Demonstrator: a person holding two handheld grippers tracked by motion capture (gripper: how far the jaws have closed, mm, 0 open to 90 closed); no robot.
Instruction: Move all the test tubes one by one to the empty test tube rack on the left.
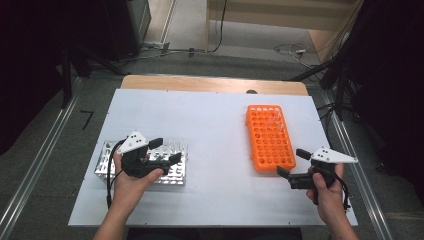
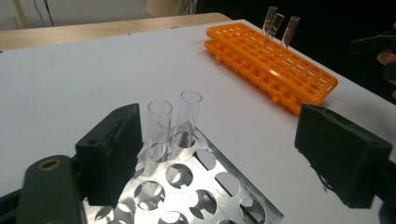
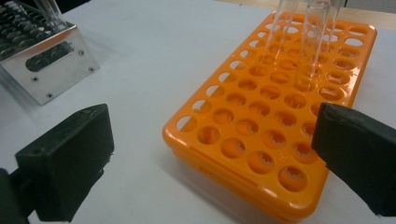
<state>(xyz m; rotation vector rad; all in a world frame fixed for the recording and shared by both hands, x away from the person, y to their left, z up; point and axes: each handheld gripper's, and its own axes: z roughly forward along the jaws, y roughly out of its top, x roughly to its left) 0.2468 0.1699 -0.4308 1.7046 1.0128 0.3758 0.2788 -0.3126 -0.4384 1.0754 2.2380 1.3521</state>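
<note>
Presently, the work in hand appears to be moving clear test tubes from the orange rack (image 1: 270, 137) to the metal rack (image 1: 172, 172).

Nearest, in the left gripper view, the left gripper (image 2: 219, 156) hangs over the metal rack's perforated top with its fingers (image 2: 112, 154) spread wide and nothing between the pads. Two clear tubes (image 2: 175, 122) stand upright in adjacent holes just beyond the left-hand finger, close beside it but apart from it. They are seated, so this gripper carries no load.

Farther off, on the right half of the white tabletop (image 1: 215, 125), the right gripper (image 1: 295, 165) sits at the near right corner of the orange rack, fingers (image 3: 70, 163) likewise parted and empty.

The remaining tubes (image 3: 303, 42) stand upright at the orange rack's far end, long axes vertical, straight ahead of the right gripper across the rows of vacant holes. The right hand is plainly the nearer to them; the left is well apart. In my judgement, the next pickup calls for a forward reach over the rack, with the fingers closing across a tube's upright axis.
</note>
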